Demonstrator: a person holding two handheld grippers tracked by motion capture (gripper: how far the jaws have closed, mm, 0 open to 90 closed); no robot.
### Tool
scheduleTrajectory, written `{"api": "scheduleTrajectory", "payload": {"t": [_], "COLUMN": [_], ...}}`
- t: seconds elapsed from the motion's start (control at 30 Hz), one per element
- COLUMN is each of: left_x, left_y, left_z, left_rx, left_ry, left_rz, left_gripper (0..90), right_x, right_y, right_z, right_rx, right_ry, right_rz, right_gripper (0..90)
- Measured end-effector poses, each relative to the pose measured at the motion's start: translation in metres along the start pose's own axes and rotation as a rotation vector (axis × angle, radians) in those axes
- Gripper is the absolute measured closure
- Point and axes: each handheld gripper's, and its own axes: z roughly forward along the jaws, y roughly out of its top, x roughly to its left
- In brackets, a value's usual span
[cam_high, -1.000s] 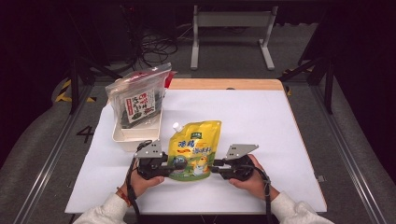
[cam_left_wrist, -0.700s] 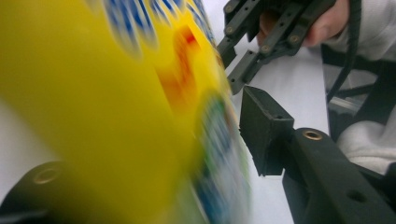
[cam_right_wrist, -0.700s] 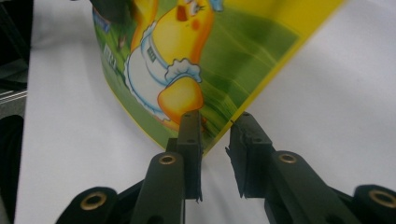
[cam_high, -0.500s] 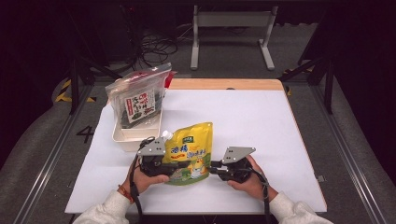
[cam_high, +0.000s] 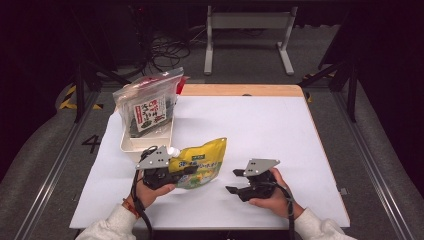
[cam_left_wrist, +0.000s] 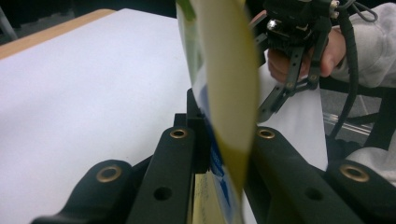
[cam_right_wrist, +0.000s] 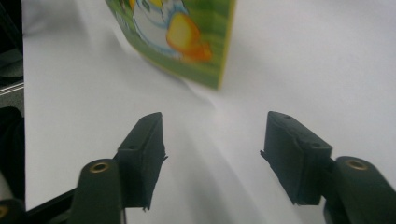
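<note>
1. Nearest the person, at about five o'clock on the table, the right gripper rests in a hand at the end of a pale knit sleeve, a flat grey three-cornered plate on top. Its matte black, blocky jaws stand wide apart with nothing between them; in the right gripper view only bare white table shows in the gap.
2. At about seven o'clock the left gripper is clamped on the yellow pouch. In the left gripper view the smooth black jaws, set with brass-coloured rivets, pinch the thin edge of the pouch, which rises edge-on between them.
3. The pouch is a glossy, soft plastic bag, yellow and green with a printed picture and a white spout at its ten o'clock corner. It sits near the table's front edge, left of centre, well apart from the right gripper. In the right gripper view its green-bordered lower corner hangs off the surface with a shadow beneath.
4. The table has a smooth, matte white top with a band of light wood along its far edge.
5. Farther off, at ten o'clock, a white rectangular tray holds a crinkled clear bag with a dark label, leaning upright.
</note>
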Motion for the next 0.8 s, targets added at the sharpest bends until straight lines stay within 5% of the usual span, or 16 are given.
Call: {"api": "scheduleTrajectory", "payload": {"t": [0.4,0.8], "left_x": [0.005,0.005], "left_y": [0.007,0.016], "left_z": [-0.008,-0.024], "left_rx": [-0.008,-0.031], "left_ry": [0.012,0.037], "left_rz": [0.038,0.080], "left_gripper": [85.1,85.2], "right_x": [-0.017,-0.021], "right_y": [-0.031,-0.043], "right_z": [-0.047,-0.063], "right_rx": [0.062,0.058], "right_ry": [-0.170,-0.201], "right_rz": [0.008,0.034], "right_gripper": [27.7,26.1]}}
